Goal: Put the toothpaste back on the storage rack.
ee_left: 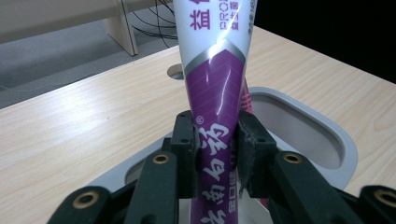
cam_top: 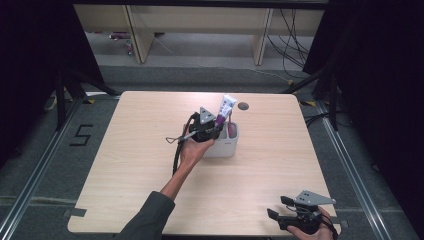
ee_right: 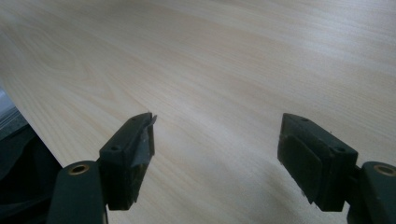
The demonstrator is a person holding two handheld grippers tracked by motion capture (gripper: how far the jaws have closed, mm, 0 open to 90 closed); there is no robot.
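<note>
A purple and white toothpaste tube (ee_left: 215,88) stands upright between the jaws of my left gripper (ee_left: 215,149), whose pads press on its sides. Its lower end reaches into a white two-slot holder (ee_left: 303,109). In the high view the tube (cam_top: 226,108) rises above the holder (cam_top: 226,146) at the table's middle, with the left gripper (cam_top: 214,131) on its left side. My right gripper (cam_top: 278,207) rests near the front right corner of the table. Its jaws stand wide apart over bare wood, and nothing lies between the fingertips of that gripper (ee_right: 217,140).
The light wooden table (cam_top: 150,165) has a round cable hole (cam_top: 243,106) near its far edge, just behind the holder. Something pink (cam_top: 232,131) sits in the holder's right slot. Beyond the table stand desk legs and loose cables on the floor.
</note>
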